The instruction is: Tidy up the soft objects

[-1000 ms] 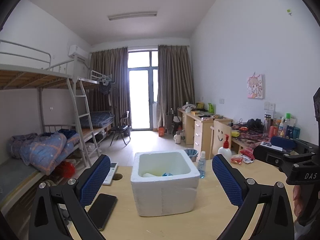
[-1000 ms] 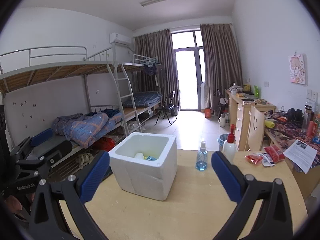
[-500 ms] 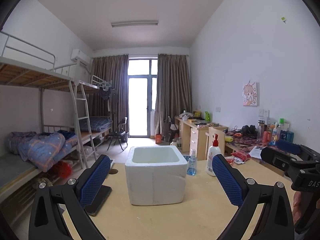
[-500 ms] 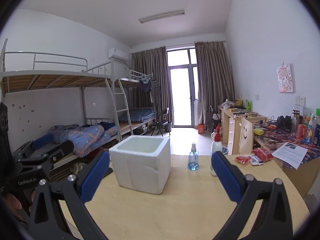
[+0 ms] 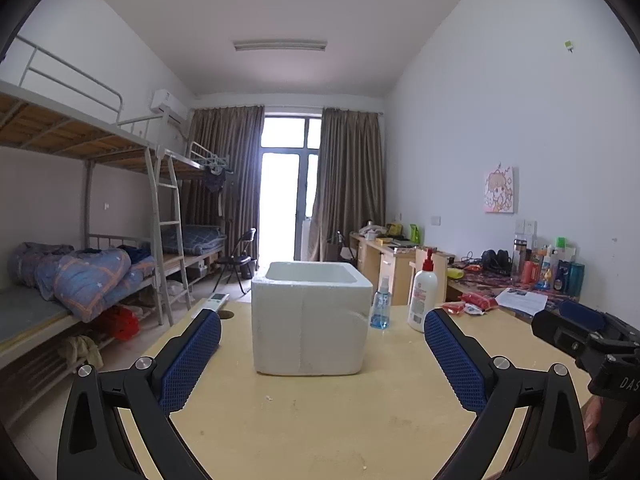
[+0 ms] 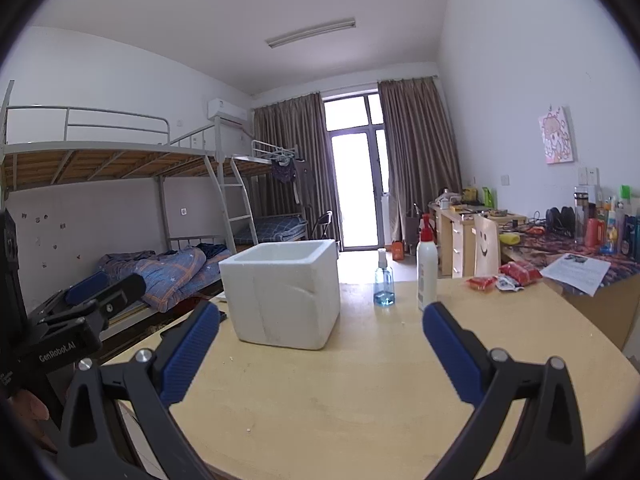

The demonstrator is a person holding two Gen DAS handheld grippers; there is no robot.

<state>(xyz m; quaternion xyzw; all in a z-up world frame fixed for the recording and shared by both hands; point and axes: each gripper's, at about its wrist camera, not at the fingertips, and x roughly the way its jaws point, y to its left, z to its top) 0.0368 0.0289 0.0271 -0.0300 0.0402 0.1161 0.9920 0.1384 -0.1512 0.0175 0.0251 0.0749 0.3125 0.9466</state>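
Observation:
A white foam box stands upright on the light wooden table; it also shows in the right wrist view. Its inside is hidden from this low angle. My left gripper is open and empty, low over the table, a short way in front of the box. My right gripper is open and empty, also in front of the box and to its right. Each gripper shows at the edge of the other's view.
A small blue spray bottle and a white pump bottle stand right of the box. Red snack packets and a paper lie at the far right. A remote lies at the table's left edge. Bunk beds stand on the left.
Both grippers have dropped lower and tilted up, so the box's inside and the items in it are out of sight. Both stay open.

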